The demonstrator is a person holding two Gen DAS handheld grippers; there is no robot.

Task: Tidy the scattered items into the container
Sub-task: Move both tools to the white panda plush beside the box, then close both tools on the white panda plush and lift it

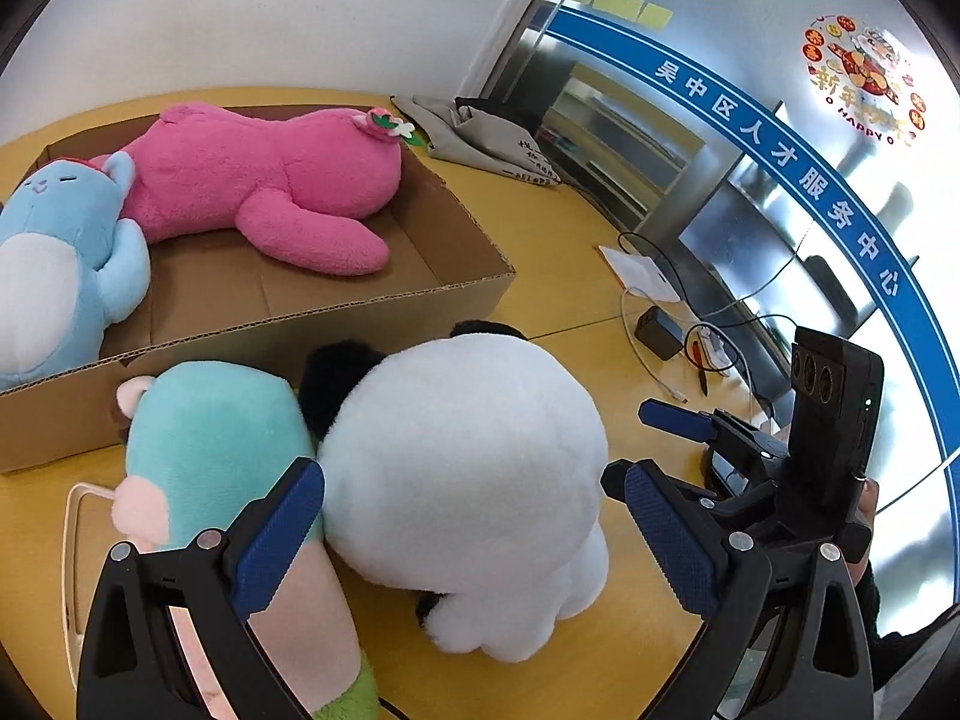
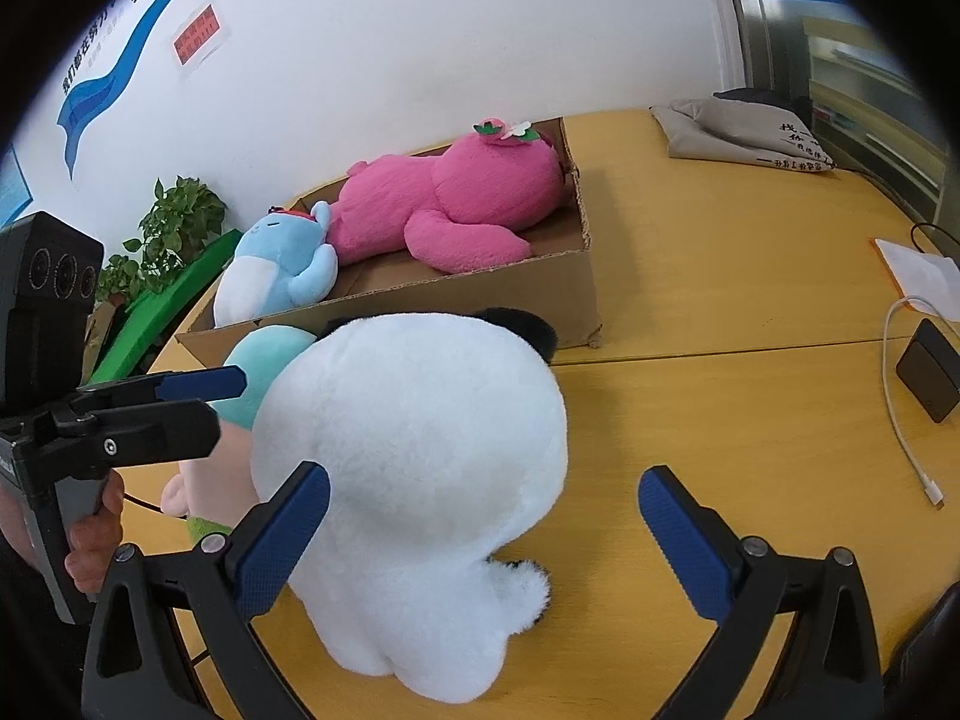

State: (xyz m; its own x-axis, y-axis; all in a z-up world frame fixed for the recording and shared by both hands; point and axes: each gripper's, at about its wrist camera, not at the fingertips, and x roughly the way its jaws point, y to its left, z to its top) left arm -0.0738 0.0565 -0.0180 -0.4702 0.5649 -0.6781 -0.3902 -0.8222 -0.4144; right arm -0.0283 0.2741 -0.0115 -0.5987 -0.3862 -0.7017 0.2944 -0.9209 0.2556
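Cardboard box (image 1: 336, 312) at 11 o'clock on yellow table (image 2: 720, 408), pink plush (image 1: 264, 180) and blue plush (image 1: 60, 252) inside. White panda plush (image 2: 408, 456) outside box, front wall just behind, teal plush (image 1: 210, 438) pressed at 9 o'clock. Right gripper (image 2: 483, 531) spread full, left pad against panda, right pad clear. Left gripper (image 1: 474, 531) wide open, straddling panda, left pad between the two plushes.

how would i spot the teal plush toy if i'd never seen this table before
Find the cardboard box on the yellow table; two toys already lie inside it. Outside its near wall sit two more, side by side. The teal plush toy is the one pressed against the big white plush, told apart by its mint body and pale pink ear and paw.
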